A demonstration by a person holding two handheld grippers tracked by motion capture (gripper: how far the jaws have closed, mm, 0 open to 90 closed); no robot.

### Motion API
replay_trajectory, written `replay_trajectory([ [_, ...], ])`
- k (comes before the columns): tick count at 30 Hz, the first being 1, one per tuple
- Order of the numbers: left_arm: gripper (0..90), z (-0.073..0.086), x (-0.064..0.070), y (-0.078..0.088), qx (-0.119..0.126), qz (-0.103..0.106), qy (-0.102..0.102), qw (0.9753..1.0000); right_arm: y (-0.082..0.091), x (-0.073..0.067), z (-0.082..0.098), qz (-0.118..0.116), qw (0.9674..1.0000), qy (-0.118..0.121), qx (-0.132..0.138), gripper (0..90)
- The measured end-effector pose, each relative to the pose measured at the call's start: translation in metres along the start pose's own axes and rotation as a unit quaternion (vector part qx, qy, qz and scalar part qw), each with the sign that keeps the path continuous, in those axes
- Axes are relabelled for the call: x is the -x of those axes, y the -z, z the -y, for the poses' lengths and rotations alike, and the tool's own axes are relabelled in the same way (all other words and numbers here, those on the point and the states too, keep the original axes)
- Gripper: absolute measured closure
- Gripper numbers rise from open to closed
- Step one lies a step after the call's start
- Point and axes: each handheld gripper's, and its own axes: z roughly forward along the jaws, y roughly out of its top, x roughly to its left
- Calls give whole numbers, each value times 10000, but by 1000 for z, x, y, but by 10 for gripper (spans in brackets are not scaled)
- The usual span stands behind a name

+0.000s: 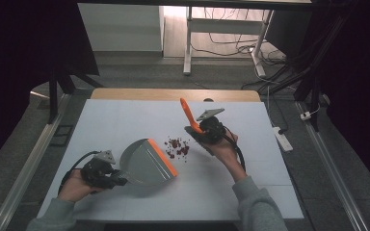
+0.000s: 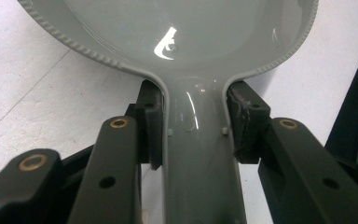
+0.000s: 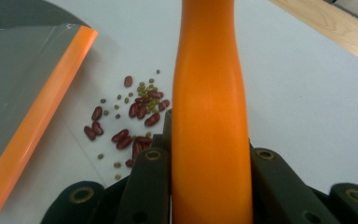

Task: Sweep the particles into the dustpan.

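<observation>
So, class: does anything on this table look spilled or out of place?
Yes. A small heap of red beans and tiny green ones lies loose on the white table, just off the orange lip of the grey dustpan. The pan itself looks bare inside.

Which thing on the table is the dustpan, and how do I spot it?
Look at the white table, on its near left part. The dustpan lies there, its handle clamped in the left gripper. It is grey with an orange lip facing the scattered beans.
</observation>
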Motion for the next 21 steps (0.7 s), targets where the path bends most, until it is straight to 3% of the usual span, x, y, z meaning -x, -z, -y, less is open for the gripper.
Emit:
replay_trajectory([
  [7,614,-1,0,-3,-70,-10,-17,10000,-20,5,-5,26,10000,-59,-71,770],
  [16,614,-7,0,-12,-175,74,-24,9998,-32,12,-7,123,9997,-185,-128,770],
  [21,614,-8,0,-13,-203,-17,25,9998,-36,14,-9,135,9996,-184,-158,770],
])
